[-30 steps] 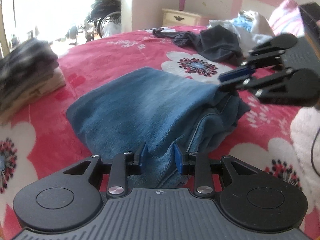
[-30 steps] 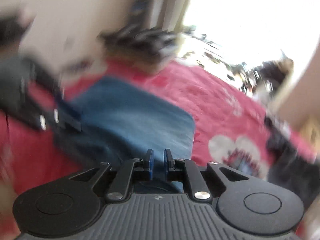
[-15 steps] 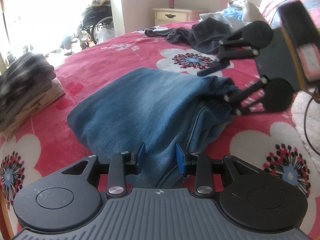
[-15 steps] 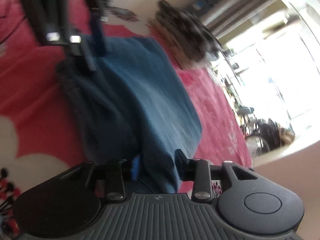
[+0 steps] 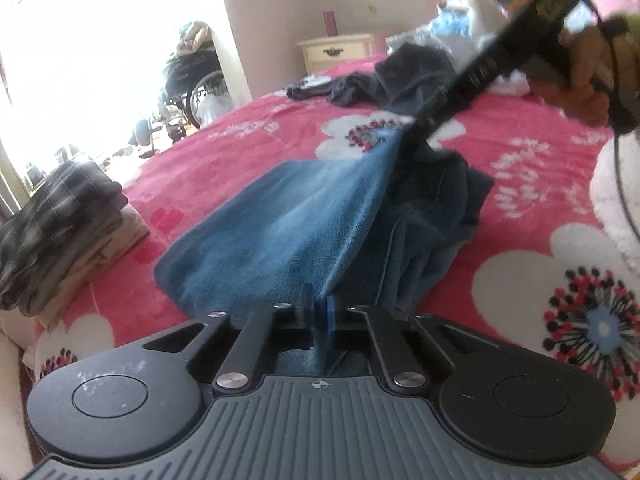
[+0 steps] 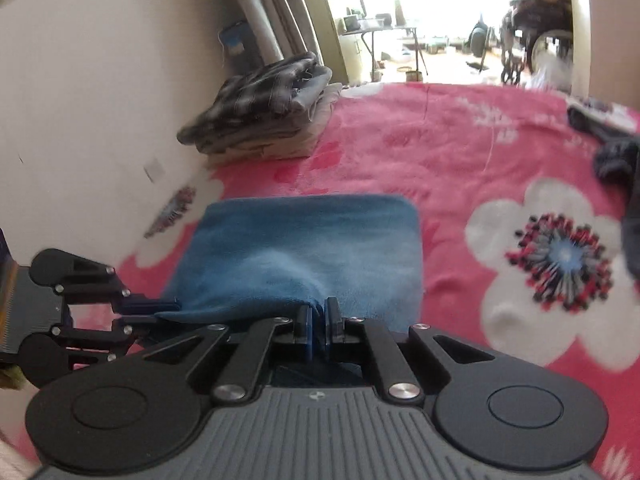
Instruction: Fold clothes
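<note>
Blue jeans half-folded on red floral bed, long axis running away from both grippers. Near edge raised taut between left gripper and right gripper; each pair of fingers has just closed, pinching denim. Folded stack well apart.

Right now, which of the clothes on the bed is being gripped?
The blue jeans, pinched by both grippers; the folded pile and dark clothes lie untouched.
</note>
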Motion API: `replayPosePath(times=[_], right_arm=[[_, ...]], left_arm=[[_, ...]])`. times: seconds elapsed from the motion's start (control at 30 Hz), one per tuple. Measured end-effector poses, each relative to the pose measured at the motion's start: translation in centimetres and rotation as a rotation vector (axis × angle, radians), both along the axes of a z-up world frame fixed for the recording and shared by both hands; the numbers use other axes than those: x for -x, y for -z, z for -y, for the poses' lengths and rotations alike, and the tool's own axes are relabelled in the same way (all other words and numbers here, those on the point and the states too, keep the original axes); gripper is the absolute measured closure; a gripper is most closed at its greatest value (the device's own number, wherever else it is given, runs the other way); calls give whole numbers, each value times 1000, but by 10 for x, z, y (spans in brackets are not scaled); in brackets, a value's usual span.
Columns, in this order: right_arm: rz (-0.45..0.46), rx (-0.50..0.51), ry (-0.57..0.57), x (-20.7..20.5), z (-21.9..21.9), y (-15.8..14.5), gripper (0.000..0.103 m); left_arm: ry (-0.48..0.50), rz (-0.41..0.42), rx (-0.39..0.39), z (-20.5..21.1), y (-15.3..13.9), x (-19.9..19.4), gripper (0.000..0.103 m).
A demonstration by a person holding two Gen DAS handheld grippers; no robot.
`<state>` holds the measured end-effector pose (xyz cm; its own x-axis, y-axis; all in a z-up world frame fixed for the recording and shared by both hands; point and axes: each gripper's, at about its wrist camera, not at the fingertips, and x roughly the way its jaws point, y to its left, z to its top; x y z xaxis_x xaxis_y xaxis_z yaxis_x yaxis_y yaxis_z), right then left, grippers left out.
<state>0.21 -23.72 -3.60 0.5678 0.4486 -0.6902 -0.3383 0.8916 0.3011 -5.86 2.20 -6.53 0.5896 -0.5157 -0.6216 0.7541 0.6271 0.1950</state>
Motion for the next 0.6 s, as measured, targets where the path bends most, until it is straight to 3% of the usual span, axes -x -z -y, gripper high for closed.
replayPosePath(times=[0.1, 0.23, 0.33, 0.4, 0.5, 0.57, 0.6], right_arm=[[21, 86, -90, 9, -13, 6, 96], [143, 431, -285, 35, -58, 33, 96], [274, 591, -380, 56, -78, 26, 96], [292, 601, -374, 61, -79, 20, 96], [167, 528, -289, 52, -68, 29, 92], [106, 404, -183, 54, -50, 20, 88], [79, 334, -125, 56, -40, 14, 83]], left_arm=[[14, -17, 0, -9, 0, 1, 102], [82, -18, -69, -9, 13, 10, 103], [131, 24, -123, -10, 13, 17, 103], [131, -13, -129, -12, 17, 11, 103], [107, -48, -111, -14, 19, 6, 101], [96, -59, -96, -17, 15, 5, 98], [81, -78, -82, -21, 12, 4, 91]])
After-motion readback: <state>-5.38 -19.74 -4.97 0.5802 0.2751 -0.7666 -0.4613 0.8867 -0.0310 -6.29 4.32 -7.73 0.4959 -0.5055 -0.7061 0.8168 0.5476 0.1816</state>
